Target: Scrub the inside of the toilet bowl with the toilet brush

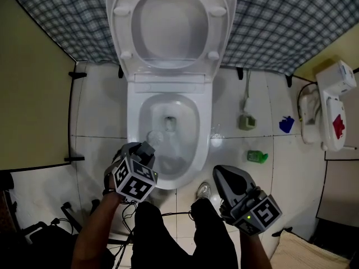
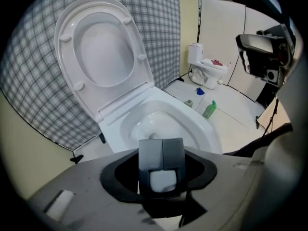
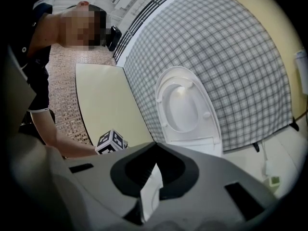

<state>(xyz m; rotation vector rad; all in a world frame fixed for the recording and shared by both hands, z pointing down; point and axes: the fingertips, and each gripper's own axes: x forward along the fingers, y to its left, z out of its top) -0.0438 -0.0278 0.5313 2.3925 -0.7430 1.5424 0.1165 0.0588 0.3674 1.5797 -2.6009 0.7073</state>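
Note:
The white toilet (image 1: 196, 150) stands with lid and seat (image 1: 171, 24) raised against a checked cloth. My left gripper (image 1: 145, 149) hangs over the bowl's front left rim and is shut on a white handle (image 2: 162, 179). From it a pale, partly see-through toilet brush (image 1: 156, 139) reaches down into the bowl (image 2: 154, 124). In the left gripper view the fingers (image 2: 150, 153) cover the brush itself. My right gripper (image 1: 225, 175) is held in the air at the toilet's front right, above the person's leg. Its jaws look shut with nothing in them, and they point up at the wall (image 3: 151, 189).
A green bottle (image 1: 257, 156), a blue object (image 1: 286, 124) and a small grey-green item (image 1: 247, 121) lie on the tiled floor to the right. A small white toilet-shaped unit (image 1: 334, 102) stands far right. A yellow panel (image 1: 33, 94) closes the left side. Cables (image 1: 73, 214) trail at bottom left.

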